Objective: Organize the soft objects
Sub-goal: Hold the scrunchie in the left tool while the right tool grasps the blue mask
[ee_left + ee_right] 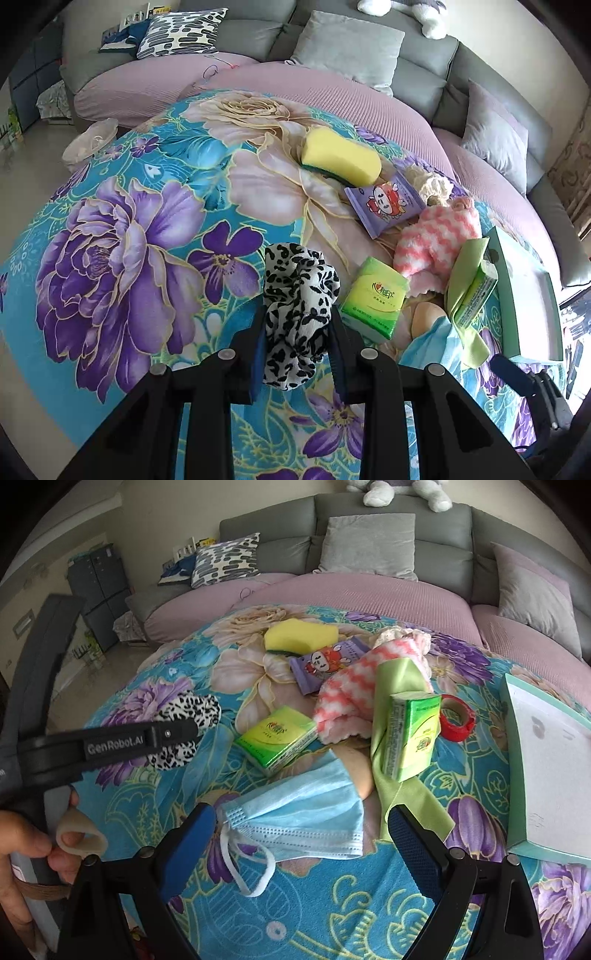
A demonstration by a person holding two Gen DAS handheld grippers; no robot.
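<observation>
Between the blue pads of the left hand-held gripper [297,332], a black-and-white leopard-print scrunchie [299,314] is clamped, its fabric bunched up above and hanging below the fingers. It is held over the floral blanket [129,221], left of the main cluster of items.

Right hand-held gripper [303,845]: jaws spread wide, holding nothing. A blue face mask [303,819] lies flat on the blanket between and just ahead of its fingers, white ear loop [251,867] trailing toward the left pad.

Cluster beyond the mask, near to far:
- green tissue pack [275,744], lying flat, just left of centre;
- second green tissue pack [410,734], standing tilted on a light green cloth [402,679];
- pink-and-white fuzzy sock [347,705], between the two packs, touching the cloth;
- red tape roll [458,718], just right of the tilted pack;
- purple wipes packet [325,666], behind the sock;
- yellow sponge [301,637] with a green underside, farthest back, touching the packet.

A pale green box lid [546,771] sits at the right edge of the blanket, white inside facing up. Grey sofa [388,546] with cushions behind.
</observation>
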